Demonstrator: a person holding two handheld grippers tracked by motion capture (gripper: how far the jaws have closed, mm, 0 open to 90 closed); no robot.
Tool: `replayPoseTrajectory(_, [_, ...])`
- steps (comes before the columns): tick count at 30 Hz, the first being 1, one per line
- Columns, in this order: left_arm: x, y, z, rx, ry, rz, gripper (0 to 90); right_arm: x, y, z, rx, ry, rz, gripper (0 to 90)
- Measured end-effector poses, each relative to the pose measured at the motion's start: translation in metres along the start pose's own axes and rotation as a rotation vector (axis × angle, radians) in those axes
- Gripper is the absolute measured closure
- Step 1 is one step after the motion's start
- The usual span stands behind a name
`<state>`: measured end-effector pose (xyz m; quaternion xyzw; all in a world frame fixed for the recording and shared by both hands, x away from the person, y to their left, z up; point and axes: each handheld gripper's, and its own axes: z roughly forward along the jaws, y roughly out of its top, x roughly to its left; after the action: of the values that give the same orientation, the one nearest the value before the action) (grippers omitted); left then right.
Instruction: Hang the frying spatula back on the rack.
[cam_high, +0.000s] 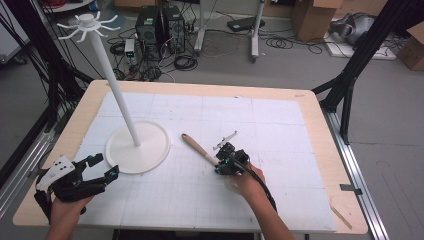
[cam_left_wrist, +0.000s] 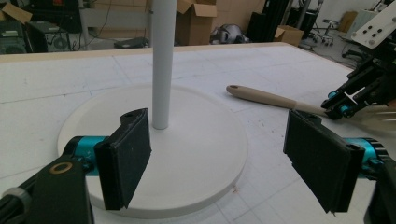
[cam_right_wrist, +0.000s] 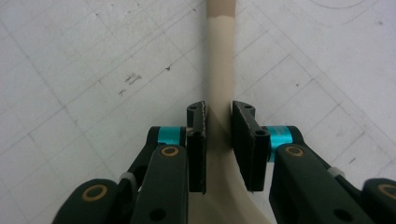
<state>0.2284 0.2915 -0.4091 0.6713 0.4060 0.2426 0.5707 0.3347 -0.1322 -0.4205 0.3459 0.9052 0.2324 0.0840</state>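
Observation:
A utensil with a wooden handle (cam_high: 197, 146) and a cream neck (cam_right_wrist: 219, 60) lies on the white mat near the table's middle. My right gripper (cam_high: 223, 162) is shut on that cream neck, both pads pressed to its sides (cam_right_wrist: 219, 116). To the left stands a white stand, with a tall pole (cam_high: 122, 100), a round base (cam_high: 150, 150) and hooked arms at its top (cam_high: 87, 22). My left gripper (cam_high: 102, 167) is open beside the base's near-left rim with nothing between its jaws (cam_left_wrist: 219, 158). The left gripper view takes in the pole (cam_left_wrist: 162, 60), the handle (cam_left_wrist: 271, 98) and the right gripper (cam_left_wrist: 341, 109).
The white gridded mat (cam_high: 280, 125) covers most of the wooden table. A thin wooden stick (cam_high: 341, 215) lies at the front right corner. Cardboard boxes, cables and computer towers (cam_high: 160, 27) sit on the floor beyond the far edge.

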Motion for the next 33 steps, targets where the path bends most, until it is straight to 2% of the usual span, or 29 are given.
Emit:
replayPoseTrajectory(5, [0.000,0.000,0.001,0.004,-0.002,0.002,23.7,0.001,0.002,0.000,0.014,-0.007,0.007,76.7])
replayPoseTrajectory(9, [0.000,0.000,0.000,0.001,-0.001,-0.003,23.9,0.005,0.004,0.000,0.029,-0.033,-0.004,77.2])
replayPoseTrajectory(14, [0.001,0.000,0.000,0.000,0.005,-0.006,23.9,0.004,0.003,-0.001,0.023,-0.021,0.009,77.3])
replayPoseTrajectory(15, [0.001,0.000,0.000,0.000,0.005,-0.005,23.9,0.004,0.002,-0.003,0.021,-0.001,0.021,77.3])
replayPoseTrajectory(21, [0.000,0.000,0.001,0.001,-0.002,-0.005,24.1,0.005,-0.003,-0.013,-0.032,0.020,0.024,77.3])
replayPoseTrajectory(24, [-0.002,0.000,0.002,0.006,-0.009,0.003,24.9,0.006,-0.008,-0.025,-0.094,0.026,0.045,77.2])
replayPoseTrajectory(27, [-0.006,0.000,0.004,0.008,-0.020,0.007,25.6,0.007,-0.011,-0.029,-0.122,0.027,0.048,77.1])
replayPoseTrajectory(28, [-0.007,0.001,0.005,0.009,-0.024,0.009,26.4,0.008,-0.016,-0.033,-0.160,0.020,0.042,77.1])
replayPoseTrajectory(29, [-0.009,0.001,0.005,0.010,-0.028,0.011,26.4,0.008,-0.016,-0.033,-0.160,0.020,0.042,77.1])
replayPoseTrajectory(33, [-0.012,0.001,0.007,0.020,-0.034,0.021,27.2,0.011,-0.025,-0.042,-0.225,0.014,0.037,77.1])
